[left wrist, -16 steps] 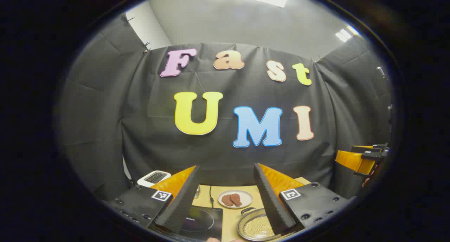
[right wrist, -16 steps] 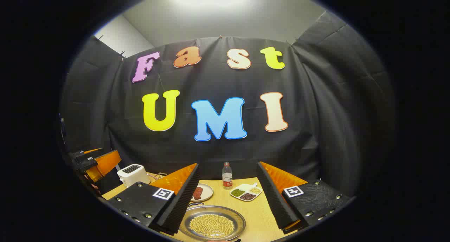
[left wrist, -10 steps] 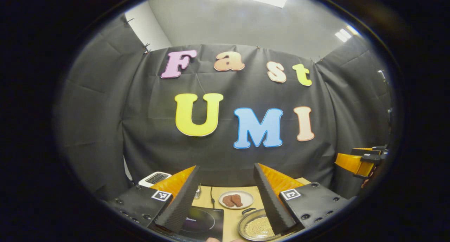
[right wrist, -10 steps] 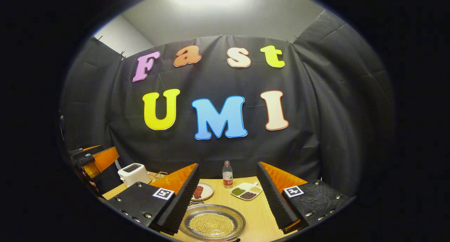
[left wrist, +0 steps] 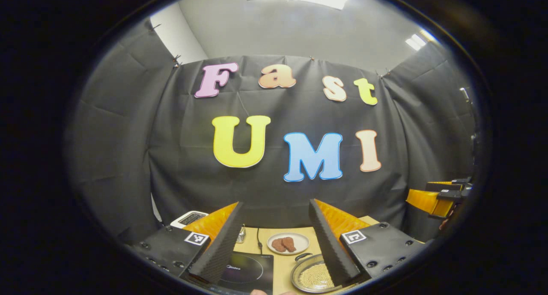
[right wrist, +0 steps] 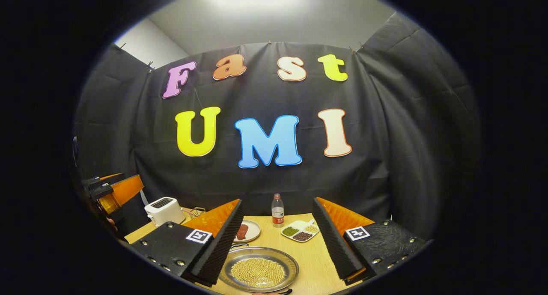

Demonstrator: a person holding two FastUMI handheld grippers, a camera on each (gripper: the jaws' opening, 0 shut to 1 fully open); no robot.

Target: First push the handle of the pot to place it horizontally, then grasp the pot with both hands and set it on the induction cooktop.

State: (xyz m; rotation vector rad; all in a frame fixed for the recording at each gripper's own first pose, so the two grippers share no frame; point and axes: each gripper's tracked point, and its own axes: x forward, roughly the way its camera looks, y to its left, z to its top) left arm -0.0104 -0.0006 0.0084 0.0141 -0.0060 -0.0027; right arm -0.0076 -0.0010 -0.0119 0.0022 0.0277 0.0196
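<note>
While both grippers hang above the near edge of the tabletop (right wrist: pixel 308 254) with jaws spread wide and nothing between them, the left gripper (left wrist: pixel 274 243) looks over the induction cooktop (left wrist: pixel 246 271) at 6 o'clock in the left gripper view, and the right gripper (right wrist: pixel 276 243) looks over the pot (right wrist: pixel 259 272) at 6 o'clock in the right gripper view. That shallow metal pot holds pale beans and sits just right of the cooktop, apart from it. Beyond the pot stand a plate of meat (left wrist: pixel 287 243), a divided dish of beans (right wrist: pixel 299 233) and a bottle (right wrist: pixel 277 210); a toaster (right wrist: pixel 164 210) stands at 8 o'clock in the right gripper view. Each gripper also shows at the other view's edge.
</note>
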